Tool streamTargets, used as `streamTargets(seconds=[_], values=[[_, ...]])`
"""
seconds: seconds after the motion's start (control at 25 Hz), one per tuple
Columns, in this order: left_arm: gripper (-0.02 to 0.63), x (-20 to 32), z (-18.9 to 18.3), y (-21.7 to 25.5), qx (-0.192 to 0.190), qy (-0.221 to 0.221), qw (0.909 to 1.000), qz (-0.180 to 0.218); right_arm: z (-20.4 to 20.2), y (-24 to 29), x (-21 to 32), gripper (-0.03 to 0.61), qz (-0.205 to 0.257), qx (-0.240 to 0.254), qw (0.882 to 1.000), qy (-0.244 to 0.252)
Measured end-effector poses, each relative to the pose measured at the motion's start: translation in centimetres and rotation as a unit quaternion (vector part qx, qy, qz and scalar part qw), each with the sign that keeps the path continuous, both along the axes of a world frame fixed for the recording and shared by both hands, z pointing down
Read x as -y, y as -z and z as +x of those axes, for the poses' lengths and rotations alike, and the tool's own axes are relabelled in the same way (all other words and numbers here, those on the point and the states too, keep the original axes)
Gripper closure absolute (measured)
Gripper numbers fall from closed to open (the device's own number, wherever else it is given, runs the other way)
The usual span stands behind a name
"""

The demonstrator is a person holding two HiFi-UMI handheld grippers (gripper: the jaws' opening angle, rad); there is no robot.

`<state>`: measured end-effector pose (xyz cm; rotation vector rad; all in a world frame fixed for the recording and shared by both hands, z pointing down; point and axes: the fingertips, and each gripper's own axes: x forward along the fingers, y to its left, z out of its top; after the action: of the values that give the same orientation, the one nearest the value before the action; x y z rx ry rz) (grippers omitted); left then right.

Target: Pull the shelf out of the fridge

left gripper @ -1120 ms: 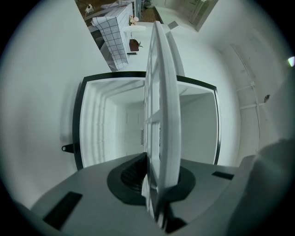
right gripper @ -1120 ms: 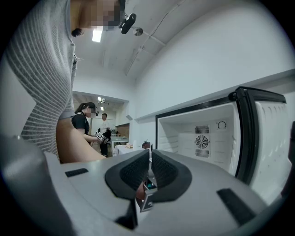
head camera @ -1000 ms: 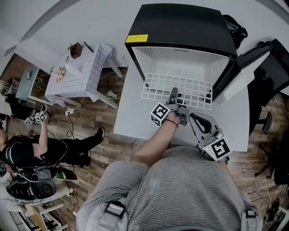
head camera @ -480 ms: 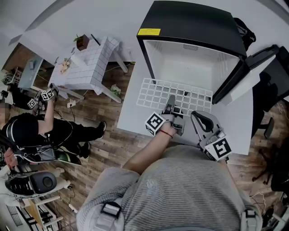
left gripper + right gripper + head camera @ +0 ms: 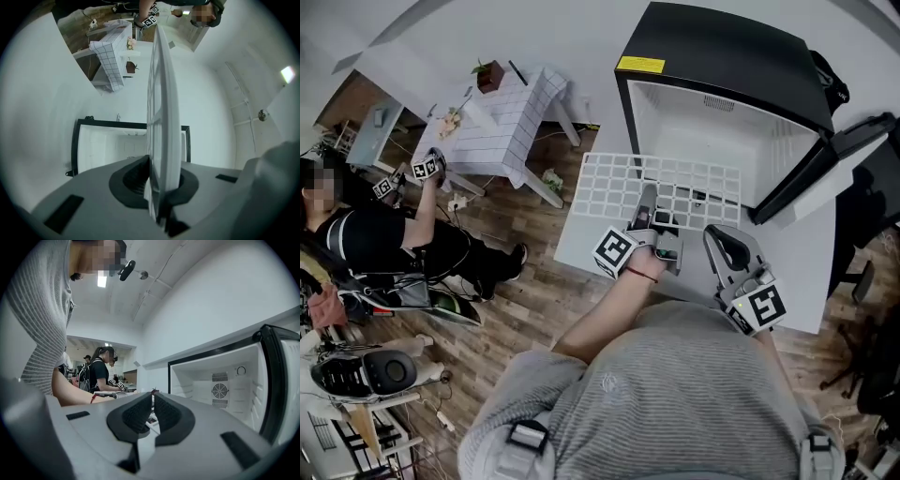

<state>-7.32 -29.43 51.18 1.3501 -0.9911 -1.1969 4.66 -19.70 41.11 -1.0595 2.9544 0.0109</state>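
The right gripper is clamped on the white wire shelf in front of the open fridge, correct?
No. The left gripper, not the right, is clamped on the white wire shelf in front of the open fridge. The left gripper view shows the shelf's edge pinched between its jaws; the right gripper is shut on nothing.

**Bright, even indoor light with heavy fisheye**

All three views look desaturated and evenly lit, with only faint, soft shadows. A ceiling lamp (image 5: 101, 281) glares white in the right gripper view. The fridge (image 5: 712, 131) interior is washed out. Both gripper views fade to black corners, straight lines bow, and the shelf (image 5: 161, 140) close to the lens is soft.
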Motion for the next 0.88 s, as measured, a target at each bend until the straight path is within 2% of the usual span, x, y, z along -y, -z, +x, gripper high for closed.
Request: streamTargets(seconds=[0.36, 0.48, 0.56, 0.88], values=[[0.580, -0.4, -4.5, 2.7, 0.013, 0.030, 0.9995, -0.004, -3.0, 1.4, -0.3, 0.565, 0.011, 0.038, 0.999, 0.030], [0.580, -0.2, -5.7, 3.6, 0.012, 0.040, 0.9991, -0.001, -3.8, 1.1, -0.3, 0.565, 0.008, 0.034, 0.999, 0.035], [0.580, -0.1, -6.0, 4.2, 0.001, 0.044, 0.9990, 0.003, -3.9, 0.7, -0.5, 0.565, -0.001, 0.031, 0.999, 0.036], [0.580, 0.0, -6.7, 6.0, 0.014, 0.046, 0.9988, 0.001, -4.1, 0.7, -0.4, 0.565, 0.000, 0.032, 0.999, 0.031]])
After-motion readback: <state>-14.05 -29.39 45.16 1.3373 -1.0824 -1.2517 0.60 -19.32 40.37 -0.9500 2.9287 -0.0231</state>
